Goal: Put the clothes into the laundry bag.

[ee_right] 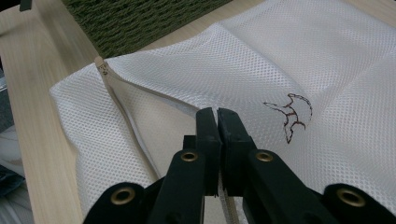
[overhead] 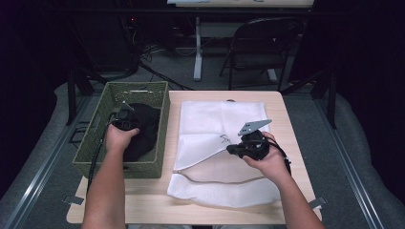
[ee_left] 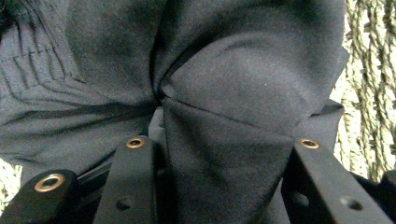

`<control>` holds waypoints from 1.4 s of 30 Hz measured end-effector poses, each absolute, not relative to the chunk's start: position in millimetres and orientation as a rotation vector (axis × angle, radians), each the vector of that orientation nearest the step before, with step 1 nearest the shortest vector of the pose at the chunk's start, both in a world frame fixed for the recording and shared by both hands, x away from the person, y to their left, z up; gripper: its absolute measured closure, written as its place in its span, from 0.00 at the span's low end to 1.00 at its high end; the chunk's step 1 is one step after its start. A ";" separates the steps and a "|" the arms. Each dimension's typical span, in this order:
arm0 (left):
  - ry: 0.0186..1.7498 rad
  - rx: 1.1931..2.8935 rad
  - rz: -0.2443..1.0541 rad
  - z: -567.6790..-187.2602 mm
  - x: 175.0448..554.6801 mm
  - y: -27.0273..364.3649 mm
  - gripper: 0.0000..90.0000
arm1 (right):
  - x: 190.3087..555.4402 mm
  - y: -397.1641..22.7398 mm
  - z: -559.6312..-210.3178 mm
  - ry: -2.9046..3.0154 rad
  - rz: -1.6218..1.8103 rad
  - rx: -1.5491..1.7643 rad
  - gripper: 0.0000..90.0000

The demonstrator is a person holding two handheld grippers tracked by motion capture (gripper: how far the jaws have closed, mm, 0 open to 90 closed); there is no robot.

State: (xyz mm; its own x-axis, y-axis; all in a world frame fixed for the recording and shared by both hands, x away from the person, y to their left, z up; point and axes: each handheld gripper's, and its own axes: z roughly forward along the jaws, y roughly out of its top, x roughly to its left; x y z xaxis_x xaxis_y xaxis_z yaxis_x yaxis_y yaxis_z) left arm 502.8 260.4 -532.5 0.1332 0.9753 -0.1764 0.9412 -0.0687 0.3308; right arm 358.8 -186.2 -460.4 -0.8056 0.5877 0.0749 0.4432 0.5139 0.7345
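Black fabric is filling the space between the jaws of the left gripper (ee_left: 219, 186), a dark garment (ee_left: 224, 93) bunched into folds, and the jaws, partly closed, are pinching a fold of it, though how firmly the pads are pressing is hard to tell at this range. That garment is lying inside a green woven basket (overhead: 161, 125) standing at the left of the light wooden surface (overhead: 143, 195). Beside the basket, a white mesh laundry bag (overhead: 217, 121) is lying flat, its opening edge facing the person. The right gripper (ee_right: 217, 122) is clamping that upper edge with jaws nearly together, lifting the mouth of the bag slightly open. Judging from this, the step in hand is picking up the garment so it can go into the bag; the next move is likely calling for raising the cloth clear of the basket wall and carrying it across to the held-open mouth. Both forearms are reaching forward from the bottom of the high view, the left hand (overhead: 119, 137) angling down into the basket, the right hand (overhead: 267, 160) hovering low over the bag.
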 end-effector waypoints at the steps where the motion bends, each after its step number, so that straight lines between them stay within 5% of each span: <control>1: 1.852 2.053 0.128 -531.6 502.4 260.3 0.66 | 359.0 -186.2 -460.5 2.569 1.166 0.884 0.98; 42: 1.801 2.027 0.247 -460.5 489.3 277.6 0.69 | 358.1 -186.8 -459.1 2.547 1.166 0.883 0.98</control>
